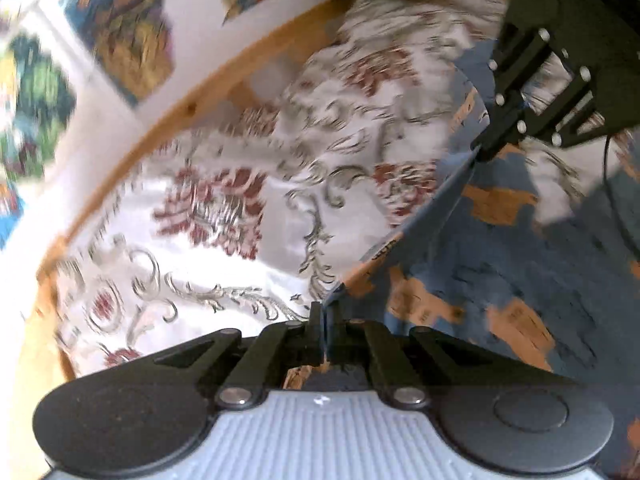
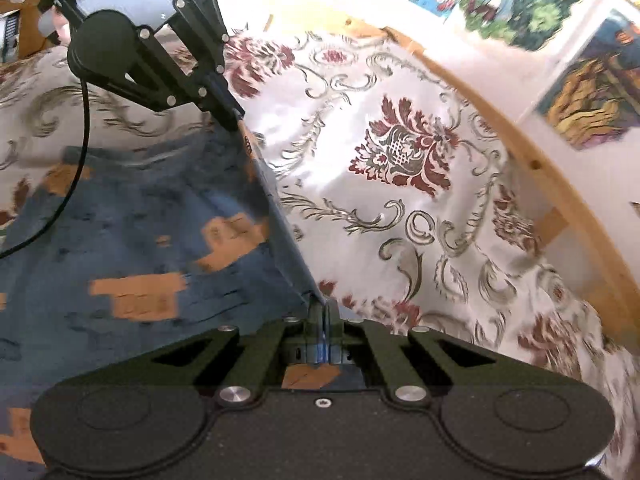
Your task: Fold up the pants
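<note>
Blue cloth with orange patches, the pants (image 2: 132, 240), hangs stretched between two grippers above the bedspread (image 2: 400, 152), a shiny white cover with dark red flowers and grey scrolls. The left gripper (image 1: 325, 320) has its fingers pressed together on one end of the pants' straight top edge. The right gripper (image 2: 323, 316) pinches the other end of that edge just as tightly, with a sliver of blue fabric between its fingers. The edge runs taut from one gripper to the other, and the rest of the pants falls toward the bedspread. A wooden rail (image 2: 560, 184) borders the far side of the bedspread, and colourful cartoon posters (image 2: 516, 0) hang on the wall beyond it. Dark marks show on the orange patches, too blurred to read.
</note>
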`<state>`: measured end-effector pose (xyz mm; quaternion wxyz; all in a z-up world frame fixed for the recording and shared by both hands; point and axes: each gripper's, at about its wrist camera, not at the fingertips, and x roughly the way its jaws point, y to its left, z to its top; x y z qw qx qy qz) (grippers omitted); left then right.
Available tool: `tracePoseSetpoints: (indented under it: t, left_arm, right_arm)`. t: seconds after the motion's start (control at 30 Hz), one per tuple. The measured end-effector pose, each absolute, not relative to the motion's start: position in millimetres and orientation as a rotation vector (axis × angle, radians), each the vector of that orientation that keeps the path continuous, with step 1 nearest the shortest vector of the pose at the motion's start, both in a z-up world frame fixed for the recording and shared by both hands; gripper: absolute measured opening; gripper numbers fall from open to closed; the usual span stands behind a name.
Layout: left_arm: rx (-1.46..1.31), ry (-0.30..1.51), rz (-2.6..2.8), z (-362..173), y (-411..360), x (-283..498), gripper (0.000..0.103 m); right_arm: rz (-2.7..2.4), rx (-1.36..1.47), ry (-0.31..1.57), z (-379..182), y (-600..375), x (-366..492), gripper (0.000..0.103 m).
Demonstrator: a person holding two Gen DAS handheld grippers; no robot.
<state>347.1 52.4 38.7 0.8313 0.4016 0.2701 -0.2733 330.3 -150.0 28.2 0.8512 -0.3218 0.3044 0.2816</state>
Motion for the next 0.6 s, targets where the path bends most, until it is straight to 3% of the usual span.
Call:
tracePoseSetpoints:
  t: [0.4, 0.6]
  left_arm:
    - [0.947, 0.536, -0.617, -5.6, 59.3, 208.1, 0.001]
    - [0.988, 0.566, -0.597, -29.4, 69.3, 175.1, 0.001]
  right_arm:
    - [0.481, -0.864, 0.606, -11.3, -87.0, 132.8, 0.0]
    - [0.437, -0.807, 0.629, -44.1, -68.7, 104.0, 0.0]
